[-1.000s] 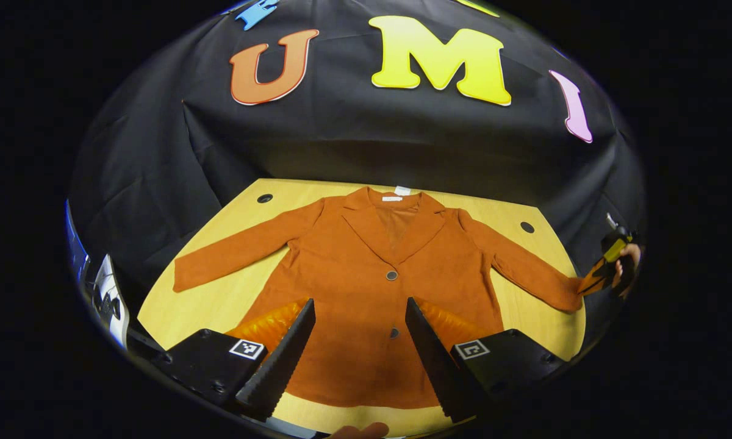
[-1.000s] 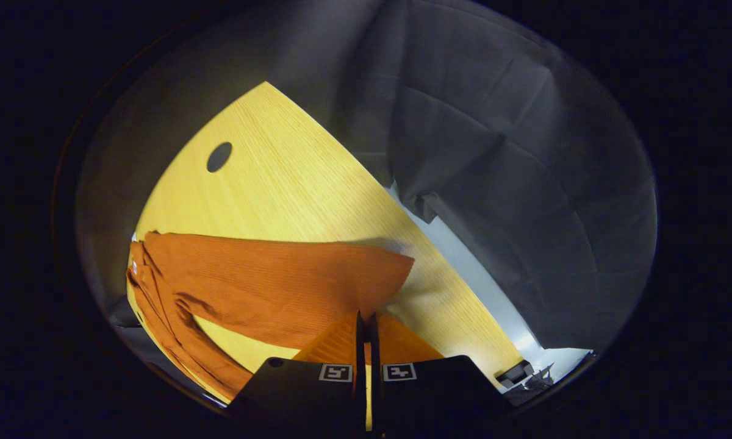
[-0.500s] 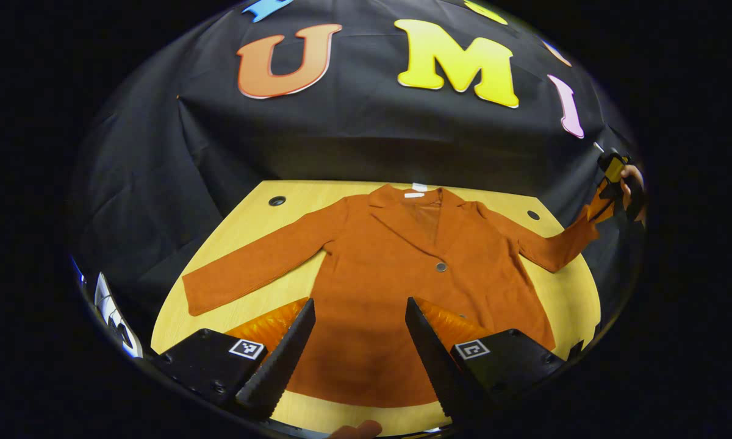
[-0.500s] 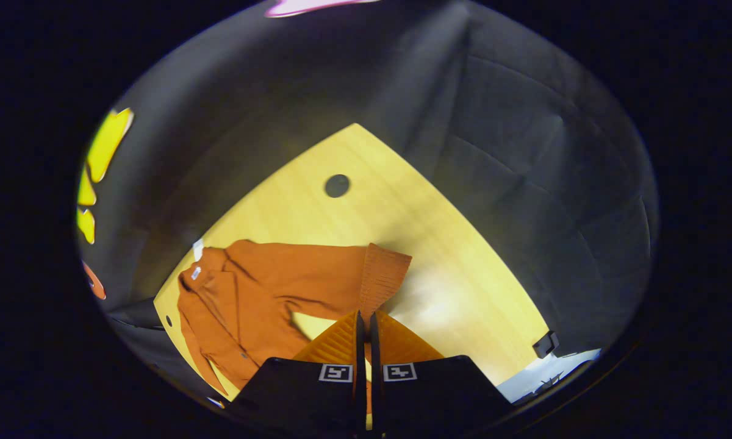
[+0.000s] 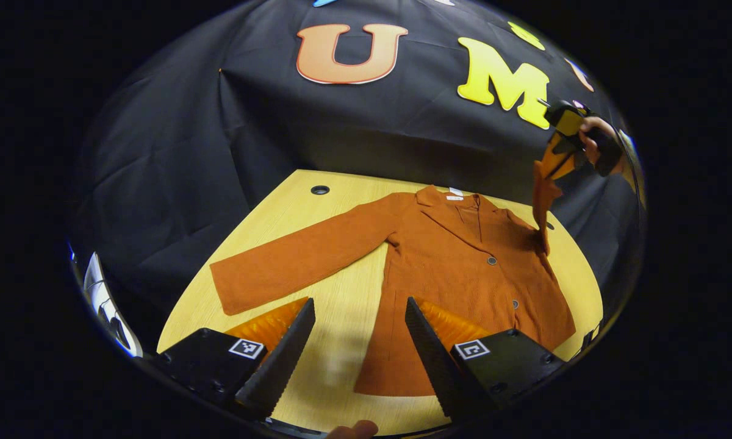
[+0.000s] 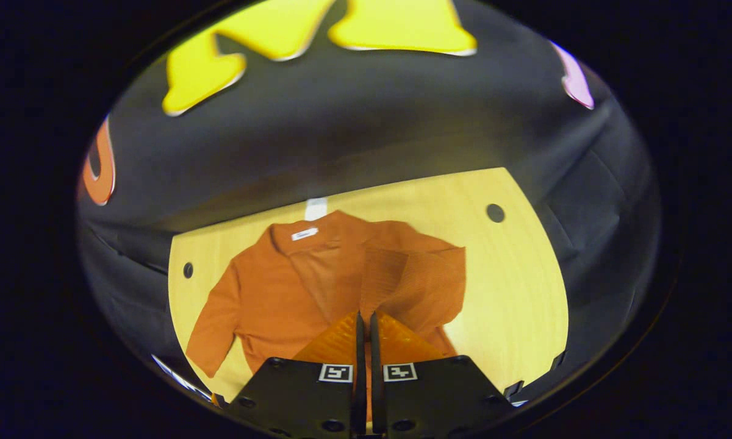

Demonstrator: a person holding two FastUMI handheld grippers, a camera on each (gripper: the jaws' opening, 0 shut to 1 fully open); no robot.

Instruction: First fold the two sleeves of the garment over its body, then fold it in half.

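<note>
We see the garment (image 5: 457,268) as matt, finely ribbed cloth; the tabletop (image 5: 348,305) as smooth pale wood with faint grain; the booth wall (image 5: 177,146) as creased matt cloth.

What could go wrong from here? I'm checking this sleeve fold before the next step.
The right gripper pinches only the cuff of the right sleeve, lifted high above the jacket; it may slip out or land twisted. The left gripper hangs open above the table, so nothing pins the body and it may drag.
</note>
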